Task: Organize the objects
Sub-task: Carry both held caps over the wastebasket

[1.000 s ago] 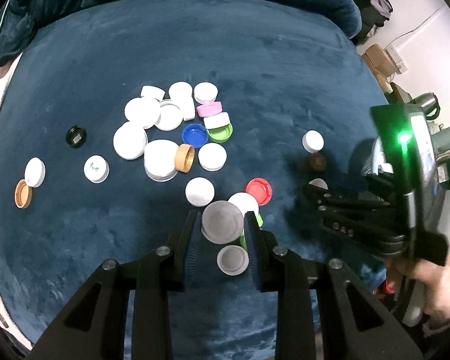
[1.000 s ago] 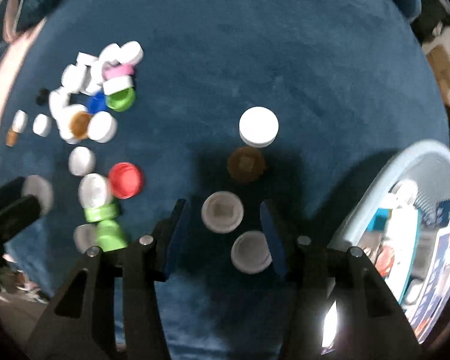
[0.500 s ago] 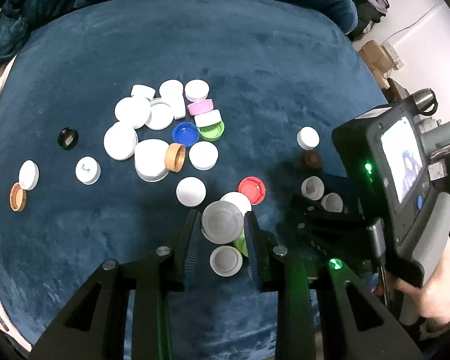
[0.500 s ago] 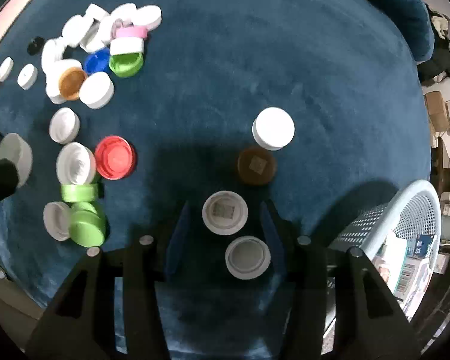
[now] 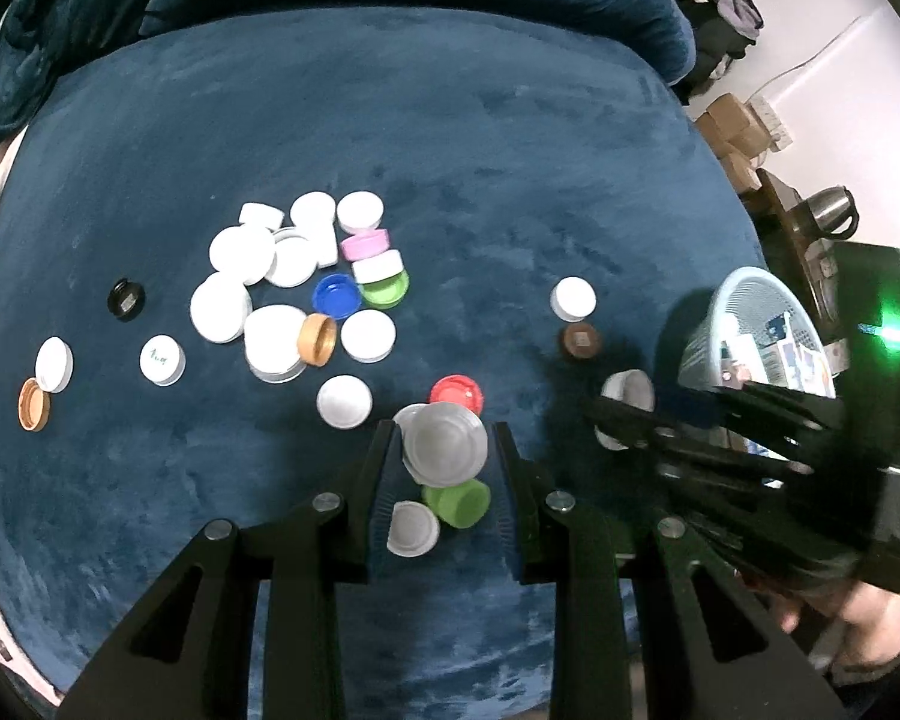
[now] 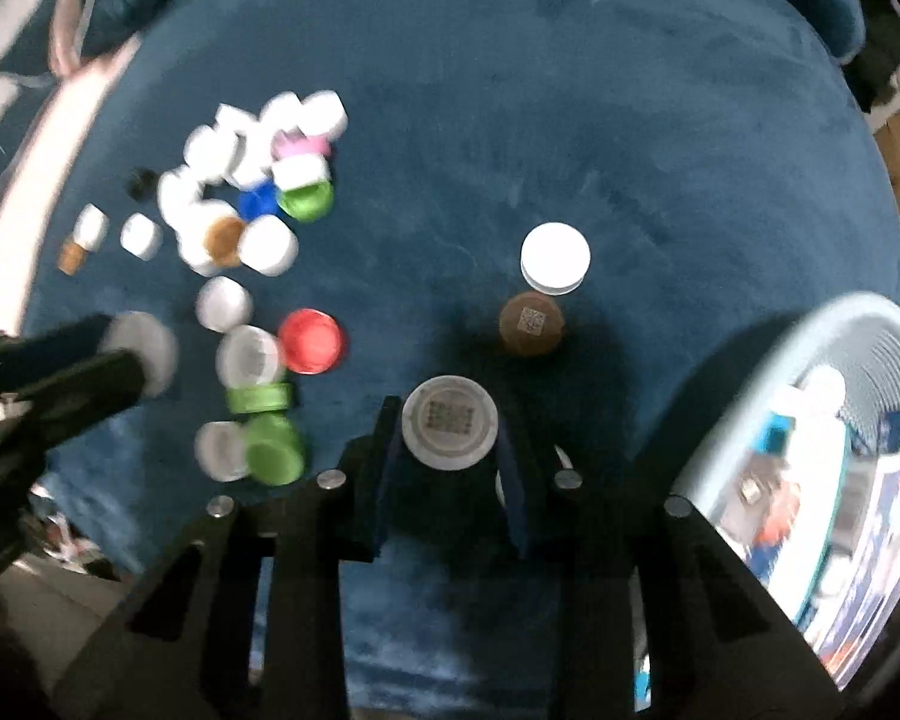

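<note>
A scatter of bottle caps covers a dark blue velvet surface (image 5: 480, 138), with the main cluster of white caps (image 5: 258, 300) at left, joined by a pink cap (image 5: 363, 244), a blue cap (image 5: 336, 295) and a tan cap (image 5: 317, 339). Lower centre, the left hand-held gripper (image 5: 444, 450) is clenched on a grey lid (image 5: 444, 444), which sits squarely between its two fingers above a green cap (image 5: 457, 501) and a small white cap (image 5: 413, 528) lying on the velvet. Further right, the right hand-held gripper (image 6: 450, 432), its jaws just closed, grasps a translucent lid with a printed code (image 6: 450, 422) at its fingertips. Beyond it lie a brown cap (image 6: 531, 323) and a white cap (image 6: 555, 257). A pale blue basket (image 6: 768, 360) stands at far right.
</note>
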Tool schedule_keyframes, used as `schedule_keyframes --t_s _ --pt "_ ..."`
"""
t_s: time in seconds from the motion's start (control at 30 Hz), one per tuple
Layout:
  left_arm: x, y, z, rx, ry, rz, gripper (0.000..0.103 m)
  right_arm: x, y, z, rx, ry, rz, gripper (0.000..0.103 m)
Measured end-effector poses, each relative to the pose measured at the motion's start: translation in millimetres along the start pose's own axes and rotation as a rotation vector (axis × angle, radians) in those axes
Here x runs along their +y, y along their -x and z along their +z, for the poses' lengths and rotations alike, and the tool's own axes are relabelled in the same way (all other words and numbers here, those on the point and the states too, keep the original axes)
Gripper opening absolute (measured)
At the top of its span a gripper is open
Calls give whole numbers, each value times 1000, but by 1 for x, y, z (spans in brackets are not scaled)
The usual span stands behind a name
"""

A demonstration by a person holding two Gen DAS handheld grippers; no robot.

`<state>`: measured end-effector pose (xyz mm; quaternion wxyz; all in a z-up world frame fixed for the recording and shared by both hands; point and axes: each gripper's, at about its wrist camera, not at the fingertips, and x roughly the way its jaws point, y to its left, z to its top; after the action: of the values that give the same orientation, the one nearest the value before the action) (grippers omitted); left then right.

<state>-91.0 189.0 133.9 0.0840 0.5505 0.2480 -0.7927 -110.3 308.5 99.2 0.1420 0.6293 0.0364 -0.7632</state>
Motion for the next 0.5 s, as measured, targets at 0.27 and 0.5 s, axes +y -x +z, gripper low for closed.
schedule_keyframes --t_s 0.27,0.5 --pt "-37 10 4 -27 -32 -30 30 -40 61 -12 -199 -164 47 31" --pt "-84 7 4 -25 -88 -66 30 -88 93 -38 -327 -365 57 31"
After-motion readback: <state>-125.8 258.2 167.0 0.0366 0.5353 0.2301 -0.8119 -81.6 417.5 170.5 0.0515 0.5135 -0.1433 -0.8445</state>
